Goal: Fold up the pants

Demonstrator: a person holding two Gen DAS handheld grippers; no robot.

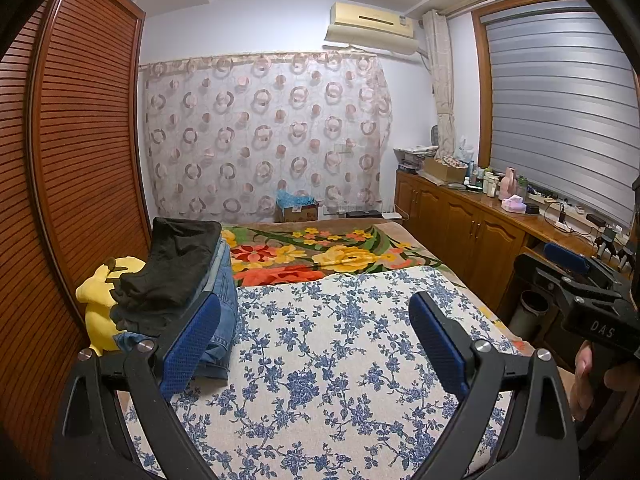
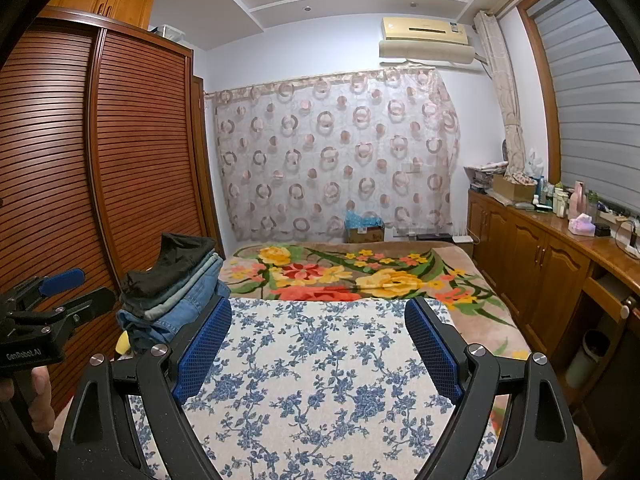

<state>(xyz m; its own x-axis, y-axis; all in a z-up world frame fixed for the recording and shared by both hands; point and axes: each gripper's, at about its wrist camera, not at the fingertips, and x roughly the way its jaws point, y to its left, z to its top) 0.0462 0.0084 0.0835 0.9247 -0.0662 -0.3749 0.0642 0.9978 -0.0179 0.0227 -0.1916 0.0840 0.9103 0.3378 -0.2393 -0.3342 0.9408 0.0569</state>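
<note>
A stack of folded pants (image 1: pixel 180 280) lies at the left edge of the bed, black pairs on top of blue jeans; it also shows in the right wrist view (image 2: pixel 176 284). My left gripper (image 1: pixel 316 336) is open and empty, held above the blue-flowered white cloth (image 1: pixel 340 360), just right of the stack. My right gripper (image 2: pixel 318 340) is open and empty above the same cloth (image 2: pixel 320 380). Each gripper shows at the edge of the other's view, the right one (image 1: pixel 576 280) and the left one (image 2: pixel 60 296). No unfolded pants are in view.
A yellow plush toy (image 1: pixel 100 304) sits beside the stack against the slatted wooden wardrobe (image 1: pixel 72 160). A flowered blanket (image 1: pixel 320 256) covers the far bed. A wooden cabinet (image 1: pixel 480 224) with bottles and cables runs along the right. A cardboard box (image 1: pixel 298 210) stands behind the bed.
</note>
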